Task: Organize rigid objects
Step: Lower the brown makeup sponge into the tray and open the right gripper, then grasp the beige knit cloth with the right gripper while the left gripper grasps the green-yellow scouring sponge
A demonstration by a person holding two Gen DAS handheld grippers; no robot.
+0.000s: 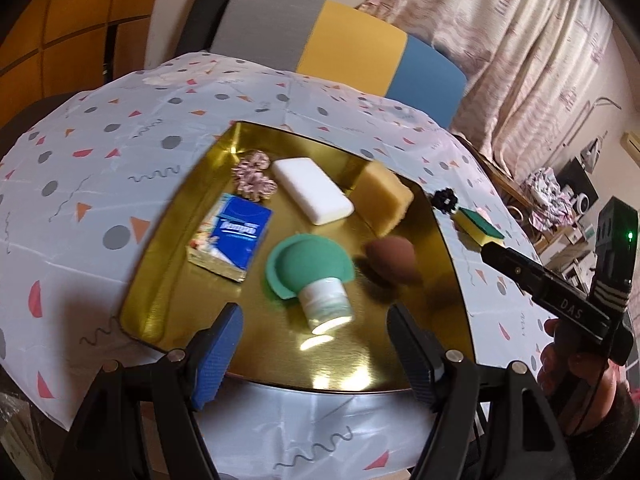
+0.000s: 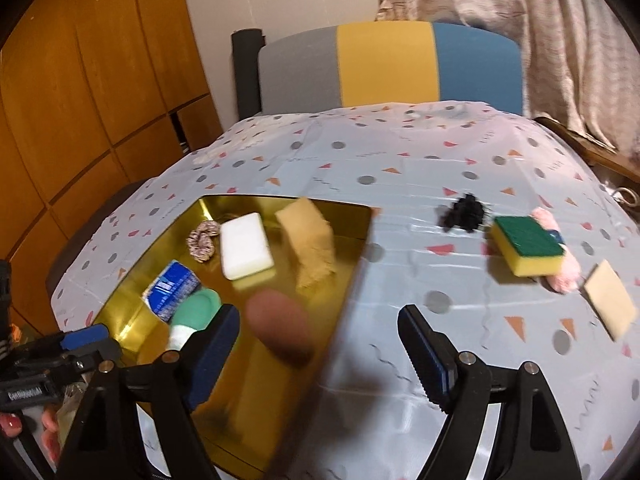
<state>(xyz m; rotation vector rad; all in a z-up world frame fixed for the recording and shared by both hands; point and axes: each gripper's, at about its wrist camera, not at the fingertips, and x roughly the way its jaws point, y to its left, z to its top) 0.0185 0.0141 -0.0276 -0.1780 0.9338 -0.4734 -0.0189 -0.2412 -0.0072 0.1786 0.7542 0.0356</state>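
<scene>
A gold tray (image 1: 168,280) (image 2: 256,400) holds a brown egg-shaped sponge (image 1: 394,258) (image 2: 280,328), a green-capped white bottle (image 1: 312,280), a blue tissue pack (image 1: 234,236), a white block (image 1: 312,190), a tan sponge (image 1: 384,196) and a pink scrunchie (image 1: 252,178). My left gripper (image 1: 316,356) hovers open over the tray's near edge, nothing between its fingers. My right gripper (image 2: 320,354) stands open above the tray's right rim, the brown sponge lying free just beyond its left finger (image 2: 216,348). A black scrunchie (image 2: 464,212) and a yellow-green scouring sponge (image 2: 524,248) lie on the cloth.
A pink fluffy item (image 2: 560,276) and a flat tan pad (image 2: 610,304) lie at the table's right. The patterned tablecloth (image 2: 400,152) covers the table. A grey, yellow and blue chair back (image 2: 384,68) stands behind it. Curtains hang at the right.
</scene>
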